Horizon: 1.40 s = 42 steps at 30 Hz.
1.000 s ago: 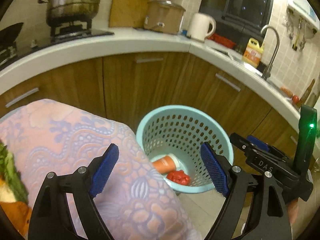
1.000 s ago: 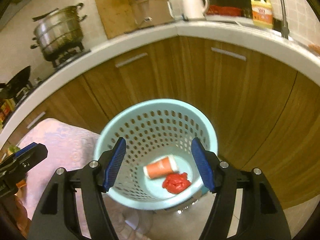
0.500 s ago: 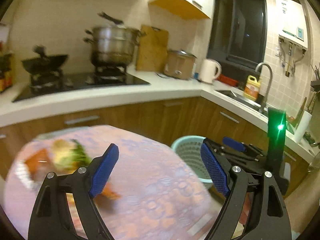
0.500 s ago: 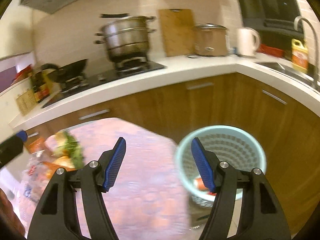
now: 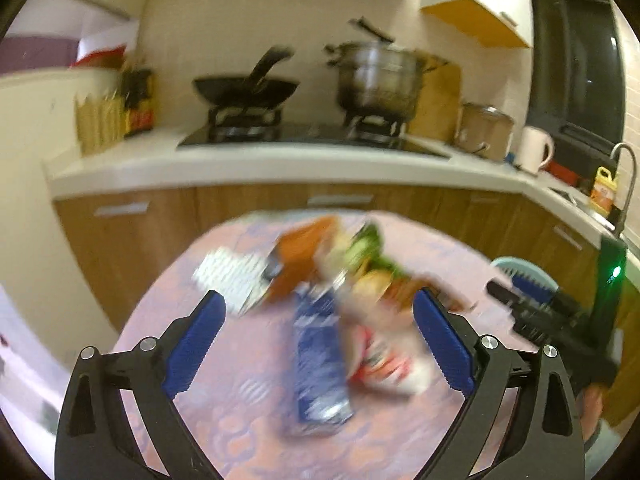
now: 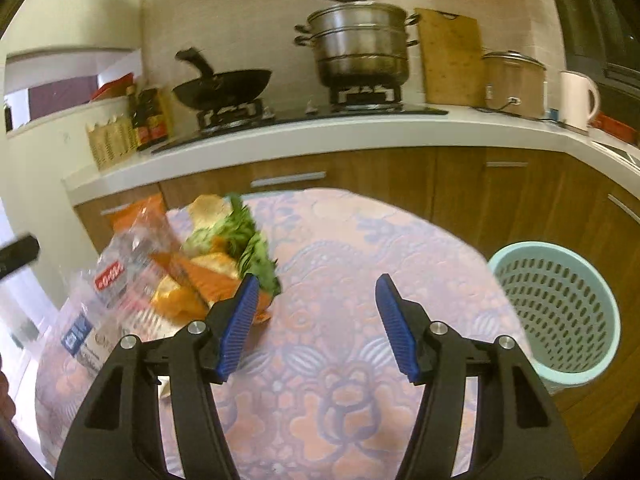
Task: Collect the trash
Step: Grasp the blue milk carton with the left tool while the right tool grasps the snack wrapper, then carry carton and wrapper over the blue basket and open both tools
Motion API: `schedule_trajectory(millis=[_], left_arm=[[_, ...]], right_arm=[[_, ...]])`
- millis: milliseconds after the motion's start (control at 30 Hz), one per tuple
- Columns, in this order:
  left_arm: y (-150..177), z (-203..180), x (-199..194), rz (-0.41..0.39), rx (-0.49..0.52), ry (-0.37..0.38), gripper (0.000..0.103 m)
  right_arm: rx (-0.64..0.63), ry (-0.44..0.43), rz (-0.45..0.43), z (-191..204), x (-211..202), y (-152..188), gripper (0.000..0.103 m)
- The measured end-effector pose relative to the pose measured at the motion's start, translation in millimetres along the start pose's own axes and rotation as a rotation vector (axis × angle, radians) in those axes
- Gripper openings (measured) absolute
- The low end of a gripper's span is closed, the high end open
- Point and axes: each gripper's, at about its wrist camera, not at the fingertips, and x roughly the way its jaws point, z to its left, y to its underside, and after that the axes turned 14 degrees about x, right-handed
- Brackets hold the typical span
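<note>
The bench (image 6: 360, 248) is round-edged and covered by a pink cloth (image 6: 328, 380) with a blue and orange flower pattern. A heap of trash lies on it: a clear plastic bag (image 6: 120, 276) with a red label, orange peels (image 6: 200, 280), green leaves (image 6: 248, 240) and a blue packet (image 5: 316, 360), blurred in the left wrist view. On the floor just beside the bench stands a pale blue basket (image 6: 560, 308).
</note>
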Motion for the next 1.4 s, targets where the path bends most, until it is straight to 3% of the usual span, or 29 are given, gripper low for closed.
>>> schedule_trajectory(millis=[267, 400, 567, 700, 800, 900, 1100, 1133, 1200, 1300, 1400], left_arm=[[41.5, 5.9, 29.2, 0.098, -0.053, 0.102, 0.09], [43.0, 0.4, 49.0, 0.146, -0.048, 0.091, 0.082], [48.6, 12.7, 60.9, 0.191, -0.095, 0.127, 0.065], [52.3, 17.3, 66.3, 0.214, -0.12, 0.134, 0.066], [50.0, 15.1, 68.3, 0.218, -0.114, 0.129, 0.06], [49.0, 12.9, 74.1, 0.237, -0.126, 0.148, 0.037], [51.9, 7.1, 66.5, 0.231, -0.115, 0.17, 0.036], [52.2, 6.5, 63.5, 0.226, -0.114, 0.175, 0.036], [53.5, 7.1, 56.7, 0.222, -0.11, 0.171, 0.036], [55.6, 10.1, 43.7, 0.213, -0.111, 0.17, 0.036], [56.8, 14.8, 26.9, 0.193, -0.114, 0.164, 0.036]], right_arm=[[-0.022, -0.02, 0.016, 3.5, 4.5, 2.4, 0.057], [-0.039, -0.03, 0.017, 7.6, 3.1, 3.8, 0.057], [-0.072, -0.093, 0.046, 19.8, -3.4, 1.7, 0.057], [-0.129, -0.181, 0.094, 39.3, -8.0, -6.5, 0.057], [-0.23, -0.162, 0.097, 58.3, -6.0, -8.6, 0.057], [-0.303, -0.112, 0.108, 72.5, 5.7, -6.3, 0.057], [-0.288, -0.08, 0.19, 68.2, 38.7, 0.0, 0.057], [-0.269, -0.079, 0.208, 65.5, 44.5, -0.3, 0.055], [-0.24, -0.103, 0.236, 61.3, 49.2, -2.1, 0.034], [-0.218, -0.121, 0.243, 58.7, 47.6, -5.0, 0.017], [-0.221, -0.114, 0.222, 59.5, 39.8, -7.0, 0.013]])
